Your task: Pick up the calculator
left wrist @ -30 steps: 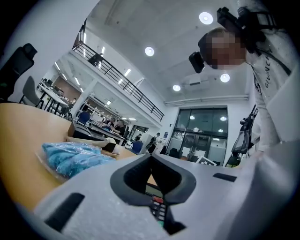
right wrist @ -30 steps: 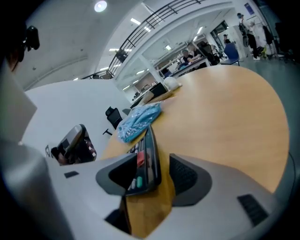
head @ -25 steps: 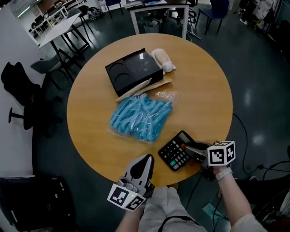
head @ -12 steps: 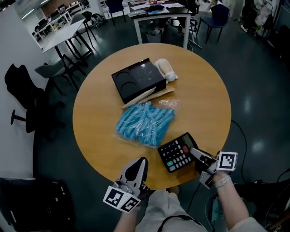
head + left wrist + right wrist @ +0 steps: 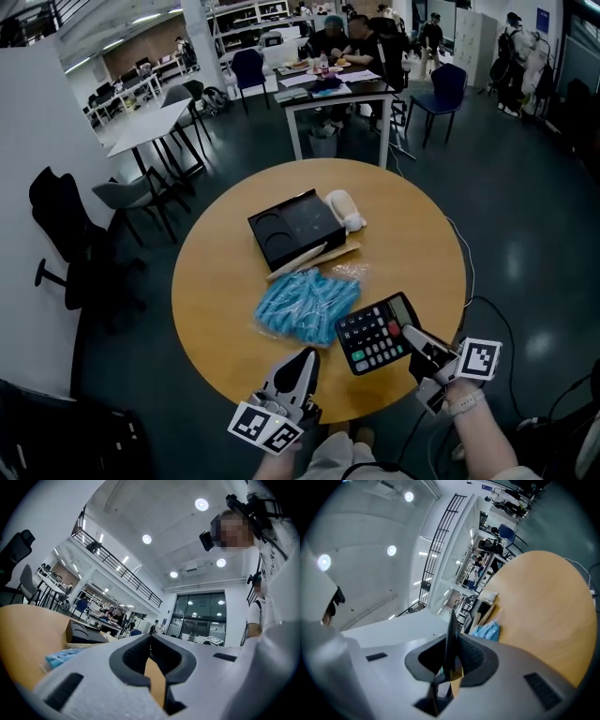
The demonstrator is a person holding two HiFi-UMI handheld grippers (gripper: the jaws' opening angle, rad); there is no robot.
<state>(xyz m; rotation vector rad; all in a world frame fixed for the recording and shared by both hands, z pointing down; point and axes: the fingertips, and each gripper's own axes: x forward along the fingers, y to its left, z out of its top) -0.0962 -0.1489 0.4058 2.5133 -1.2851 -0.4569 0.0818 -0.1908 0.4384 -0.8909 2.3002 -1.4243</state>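
Note:
The black calculator with pale keys hangs tilted over the round wooden table, at its near right edge. My right gripper is shut on the calculator's right end. In the right gripper view the calculator shows edge-on as a thin dark blade pinched between the pads, with the right gripper closed around it. My left gripper hovers at the table's near edge, shut and holding nothing. In the left gripper view the left gripper has its tips touching.
On the table lie a bag of blue pieces, a black tray box, pale wooden sticks and a white roll. Black chairs stand at the left. A desk with seated people is beyond.
My right gripper closed on the calculator's right end and lifted it off the table. The left gripper rose a little, still shut. The head view has tipped up to show more of the room.

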